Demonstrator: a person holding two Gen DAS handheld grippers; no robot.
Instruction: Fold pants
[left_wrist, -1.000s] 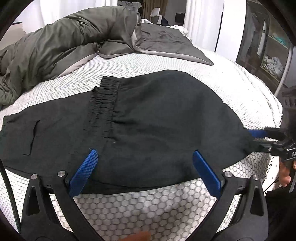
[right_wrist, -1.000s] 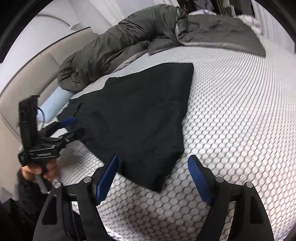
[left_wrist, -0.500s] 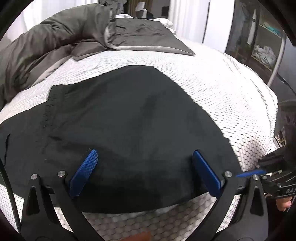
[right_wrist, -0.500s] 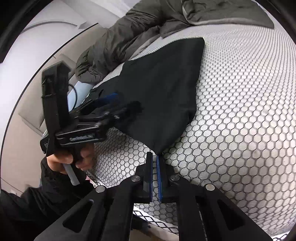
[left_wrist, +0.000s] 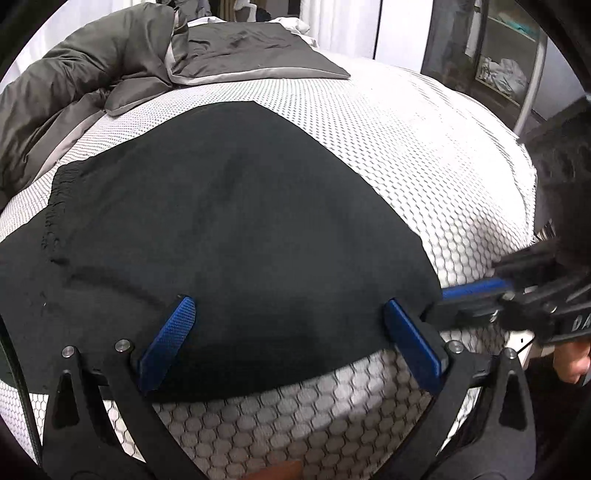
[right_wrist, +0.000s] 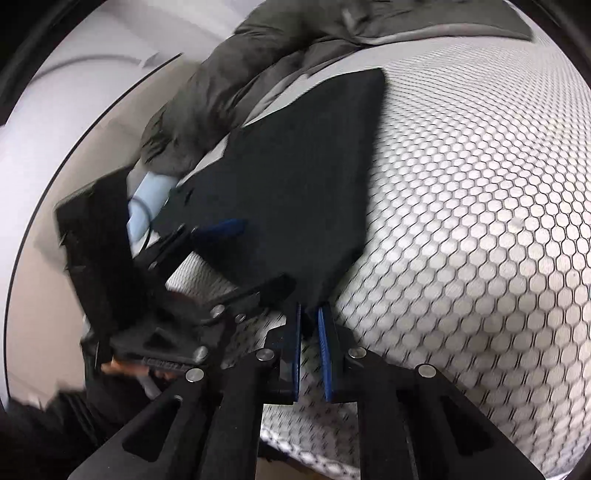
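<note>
Black pants (left_wrist: 229, 229) lie flat on the white honeycomb-mesh mattress (left_wrist: 424, 147), with the elastic waistband (left_wrist: 55, 192) at the left. My left gripper (left_wrist: 288, 304) is open wide, and its blue fingers (left_wrist: 166, 339) straddle the pants' near edge without pressing on it. At the pants' near right corner (right_wrist: 321, 288), my right gripper (right_wrist: 309, 314) is shut, the cloth pinched between its blue pads. The right gripper (left_wrist: 476, 291) also shows in the left wrist view, close beside the left one. In the right wrist view the left gripper (right_wrist: 221, 229) is blurred over the pants.
A rumpled grey duvet (left_wrist: 92, 74) is heaped at the far left of the bed. A light blue pillow (right_wrist: 147, 199) lies by the headboard. A glass-fronted cabinet (left_wrist: 498, 74) stands beyond the bed's right side. The mattress edge runs just below both grippers.
The right gripper went from wide open to shut on the pants' corner. The left gripper slid right along the near edge, away from the waistband and up beside the right one.
</note>
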